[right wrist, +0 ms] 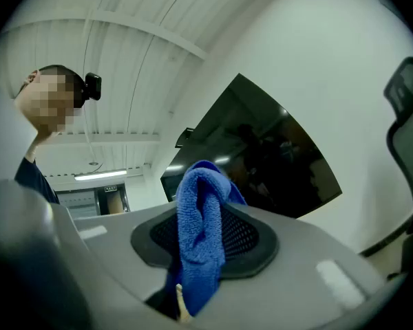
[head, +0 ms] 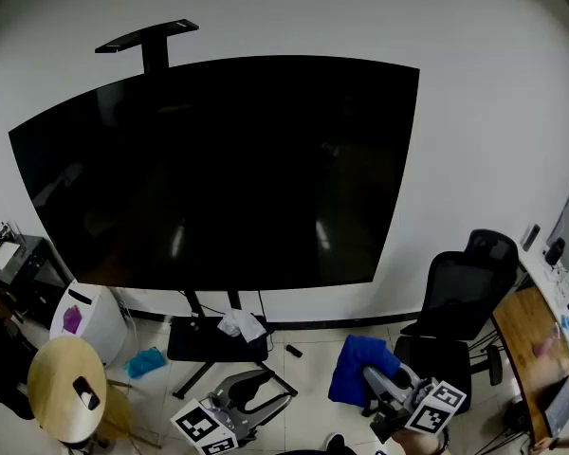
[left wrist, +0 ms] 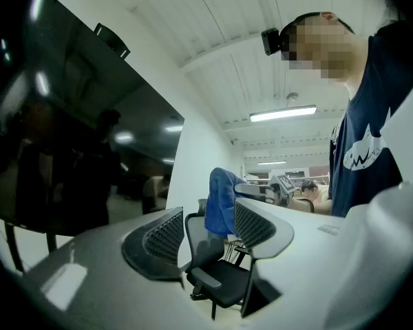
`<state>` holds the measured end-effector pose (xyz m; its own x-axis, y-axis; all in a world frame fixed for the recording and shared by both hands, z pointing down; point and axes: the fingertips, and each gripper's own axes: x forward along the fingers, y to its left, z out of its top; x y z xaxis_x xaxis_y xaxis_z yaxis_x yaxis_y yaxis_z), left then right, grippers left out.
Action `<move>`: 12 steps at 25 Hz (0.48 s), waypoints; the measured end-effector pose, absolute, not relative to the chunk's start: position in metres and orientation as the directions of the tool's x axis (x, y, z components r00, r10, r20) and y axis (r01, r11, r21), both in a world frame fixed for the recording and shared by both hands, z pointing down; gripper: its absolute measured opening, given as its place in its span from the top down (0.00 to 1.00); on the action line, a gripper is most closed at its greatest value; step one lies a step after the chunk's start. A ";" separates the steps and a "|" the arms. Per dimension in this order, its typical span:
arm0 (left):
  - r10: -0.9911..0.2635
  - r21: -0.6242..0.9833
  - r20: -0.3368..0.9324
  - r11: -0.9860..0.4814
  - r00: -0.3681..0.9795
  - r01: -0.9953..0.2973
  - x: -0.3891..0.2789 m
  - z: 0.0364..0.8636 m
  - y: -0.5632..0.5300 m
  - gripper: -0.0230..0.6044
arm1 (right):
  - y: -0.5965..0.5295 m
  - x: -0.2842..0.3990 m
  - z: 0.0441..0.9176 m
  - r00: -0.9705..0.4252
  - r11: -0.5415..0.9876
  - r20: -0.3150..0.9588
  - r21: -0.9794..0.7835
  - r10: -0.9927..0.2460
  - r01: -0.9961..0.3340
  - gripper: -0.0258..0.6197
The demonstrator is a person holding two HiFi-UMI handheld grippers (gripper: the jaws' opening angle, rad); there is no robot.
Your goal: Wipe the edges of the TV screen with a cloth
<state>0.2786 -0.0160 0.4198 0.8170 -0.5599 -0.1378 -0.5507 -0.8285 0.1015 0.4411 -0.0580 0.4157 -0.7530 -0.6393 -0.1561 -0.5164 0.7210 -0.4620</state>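
Note:
A large black TV screen (head: 218, 173) stands on a wheeled stand against the white wall, filling the middle of the head view. My right gripper (head: 381, 384) is low at the bottom right, shut on a blue cloth (head: 357, 368) that hangs from its jaws. The right gripper view shows the cloth (right wrist: 201, 232) folded between the ribbed pads, with the TV (right wrist: 261, 157) beyond it. My left gripper (head: 256, 393) is at the bottom centre, open with nothing between its fingers. Its own view shows the gripper (left wrist: 203, 236) with an empty gap between the pads and the TV (left wrist: 76, 136) at the left.
A black office chair (head: 455, 301) stands right of the TV stand, with a wooden desk (head: 531, 339) beyond it. On the floor lie a white cloth (head: 242, 325) on the stand base and a teal rag (head: 144, 361). A round stool (head: 66, 387) and a white bin (head: 85, 316) sit at the lower left.

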 end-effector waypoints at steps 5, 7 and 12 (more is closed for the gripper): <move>-0.561 0.065 -0.142 -0.827 0.815 -0.558 0.288 0.407 -0.032 0.61 | -0.080 0.458 0.396 -0.748 0.738 -0.178 -0.414 -0.640 -0.533 0.77; -0.560 0.044 -0.143 -0.827 0.816 -0.560 0.293 0.402 -0.043 0.61 | -0.095 0.468 0.383 -0.744 0.747 -0.191 -0.377 -0.641 -0.547 0.77; -0.560 -0.027 -0.150 -0.821 0.815 -0.570 0.311 0.374 -0.077 0.61 | -0.149 0.498 0.336 -0.729 0.763 -0.229 -0.248 -0.645 -0.597 0.77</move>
<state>0.3105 -0.0772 0.3744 0.8148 -0.5601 -0.1496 -0.5697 -0.8214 -0.0273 0.4979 -0.1486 0.3365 -0.7293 -0.6449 -0.2288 -0.5968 0.7630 -0.2484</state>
